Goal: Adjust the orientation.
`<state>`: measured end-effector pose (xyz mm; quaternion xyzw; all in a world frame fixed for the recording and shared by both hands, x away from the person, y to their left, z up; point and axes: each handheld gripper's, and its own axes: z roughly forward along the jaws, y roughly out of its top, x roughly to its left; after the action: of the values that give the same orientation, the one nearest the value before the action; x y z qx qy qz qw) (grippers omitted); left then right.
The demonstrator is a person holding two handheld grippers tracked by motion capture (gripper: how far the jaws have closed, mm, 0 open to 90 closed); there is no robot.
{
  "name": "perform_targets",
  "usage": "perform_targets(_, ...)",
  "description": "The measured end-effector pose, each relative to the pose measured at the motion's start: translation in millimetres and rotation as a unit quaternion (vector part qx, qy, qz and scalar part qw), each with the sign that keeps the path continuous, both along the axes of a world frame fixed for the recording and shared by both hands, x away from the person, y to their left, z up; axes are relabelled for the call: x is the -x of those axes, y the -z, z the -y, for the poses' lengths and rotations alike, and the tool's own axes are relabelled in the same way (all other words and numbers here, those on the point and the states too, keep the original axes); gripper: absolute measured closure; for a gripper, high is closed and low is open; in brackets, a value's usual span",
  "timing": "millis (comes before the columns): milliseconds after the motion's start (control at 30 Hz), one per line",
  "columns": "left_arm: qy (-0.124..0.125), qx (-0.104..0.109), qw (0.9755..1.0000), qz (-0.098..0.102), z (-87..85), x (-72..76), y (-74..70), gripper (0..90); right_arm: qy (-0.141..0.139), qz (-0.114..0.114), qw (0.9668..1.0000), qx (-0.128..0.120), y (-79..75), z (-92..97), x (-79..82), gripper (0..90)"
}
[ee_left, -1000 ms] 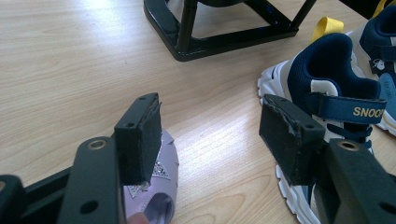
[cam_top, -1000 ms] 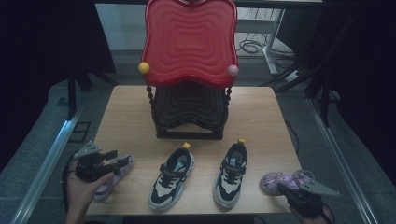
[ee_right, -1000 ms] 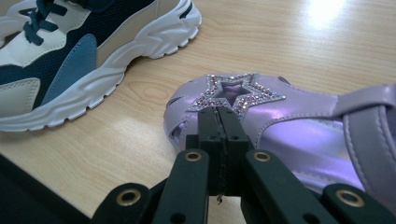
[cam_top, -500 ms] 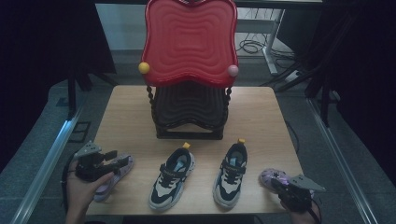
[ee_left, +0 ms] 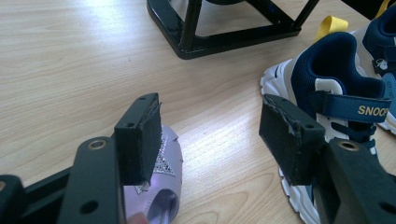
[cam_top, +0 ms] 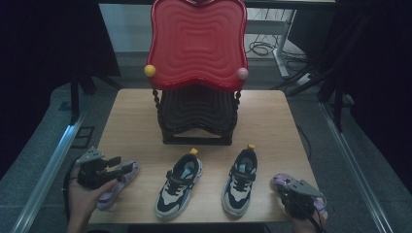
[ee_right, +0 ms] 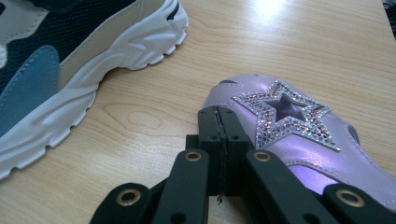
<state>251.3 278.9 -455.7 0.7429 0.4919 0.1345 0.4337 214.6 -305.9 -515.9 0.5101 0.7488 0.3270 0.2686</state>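
Jaws of the left tool (ee_left: 210, 140) stand wide over one purple sandal (ee_left: 163, 182); right tool (ee_right: 223, 135) pinched empty beside another sandal (ee_right: 289, 135).

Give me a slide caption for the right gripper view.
Shut right gripper beside a purple sandal with a rhinestone star, a navy sneaker nearby on the wooden table.

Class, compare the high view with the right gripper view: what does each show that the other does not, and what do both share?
High view alone: the red chair, the left gripper and the second purple shoe under it.

Right gripper view alone: the close detail of the glittery star on its purple shoe, and the shut jaws pressed together.

Both: the wooden table, a navy sneaker and the right gripper.
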Motion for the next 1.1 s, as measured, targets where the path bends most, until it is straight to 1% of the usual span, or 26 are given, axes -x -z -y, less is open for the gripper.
perform_targets(133,-0.002,0.001,1.0000,0.000,-1.0,0.1,0.3,39.0,0.007,0.006,0.9999,0.007,-0.2,-2.5,-0.4,89.8)
perform_targets(167,-0.003,0.001,1.0000,-0.001,-1.0,0.1,0.3,39.0,0.011,0.010,0.9997,0.021,0.5,-6.3,-0.8,89.7)
perform_targets(200,-0.003,0.001,1.0000,-0.001,-1.0,0.1,0.3,39.0,0.011,0.011,0.9996,0.025,0.8,-7.4,-1.0,89.7)
perform_targets(300,-0.001,0.001,1.0000,-0.001,-0.5,0.0,0.3,39.0,0.009,0.011,0.9994,0.031,1.6,-10.3,-1.8,89.6)
perform_targets(433,-0.001,0.000,1.0000,-0.001,-1.1,-0.2,0.6,39.0,0.006,0.010,0.9996,0.026,1.4,-11.6,-1.1,89.5)
perform_targets(467,-0.003,0.001,1.0000,-0.001,-1.8,0.3,0.3,39.0,0.001,0.009,0.9999,0.011,0.1,-10.1,-0.3,89.3)
perform_targets(500,-0.003,0.001,1.0000,-0.001,-1.8,0.3,0.3,39.0,0.001,0.009,0.9999,0.011,0.1,-10.1,-0.3,89.3)
perform_targets(533,-0.003,0.001,1.0000,0.000,-2.4,0.6,0.0,39.0,0.001,0.011,0.9999,0.005,-1.3,-8.9,0.4,89.3)
perform_targets(567,-0.005,0.002,1.0000,0.000,-3.0,1.0,-0.3,39.0,-0.002,0.016,0.9998,-0.008,-5.4,-5.0,1.9,89.3)
perform_targets(600,-0.006,0.002,1.0000,0.000,-3.7,1.4,-0.5,39.0,-0.002,0.016,0.9998,-0.008,-5.4,-5.0,1.9,89.3)
perform_targets(633,-0.007,0.002,1.0000,0.000,-5.1,1.8,-0.6,39.0,-0.002,0.023,0.9992,-0.031,-11.3,2.0,2.7,89.3)
perform_targets(667,-0.007,0.002,1.0000,0.000,-5.1,1.8,-0.6,39.0,-0.002,0.023,0.9992,-0.031,-11.3,2.0,2.7,89.3)
perform_targets(700,-0.008,0.003,1.0000,0.001,-6.1,2.1,-0.6,39.0,-0.002,0.027,0.9985,-0.047,-15.6,8.0,2.5,89.4)
perform_targets(733,-0.010,0.003,0.9999,0.000,-6.4,2.3,-0.8,39.0,-0.001,0.031,0.9981,-0.054,-18.1,11.4,2.0,89.3)
perform_targets(767,-0.010,0.003,0.9999,0.000,-6.4,2.3,-0.8,39.0,-0.001,0.031,0.9981,-0.054,-18.1,11.4,2.0,89.3)
perform_targets(800,-0.009,0.004,0.9999,0.000,-6.8,2.4,-1.2,39.0,0.000,0.032,0.9976,-0.061,-20.7,14.5,1.5,89.4)
perform_targets(900,-0.010,0.004,0.9999,0.000,-7.8,3.0,-1.8,39.0,-0.001,0.046,0.9957,-0.081,-33.8,26.4,-1.7,89.3)
perform_targets(933,-0.010,0.004,0.9999,0.000,-7.8,3.0,-1.8,39.0,-0.001,0.046,0.9957,-0.081,-33.8,26.4,-1.7,89.3)
perform_targets(967,-0.010,0.004,0.9999,0.000,-8.2,3.2,-1.9,39.0,-0.010,0.054,0.9939,-0.096,-41.4,34.3,-3.1,88.9)
perform_targets(1000,-0.011,0.004,0.9999,-0.001,-8.3,3.4,-2.0,39.0,-0.015,0.057,0.9929,-0.103,-43.6,37.4,-3.5,88.7)
perform_targets(1033,-0.012,0.004,0.9999,-0.001,-8.6,3.5,-2.1,39.0,-0.015,0.057,0.9929,-0.103,-43.6,37.4,-3.5,88.7)
perform_targets(1100,-0.014,0.004,0.9999,-0.001,-9.2,3.7,-2.4,39.0,-0.024,0.063,0.9907,-0.118,-48.2,44.5,-4.1,88.4)
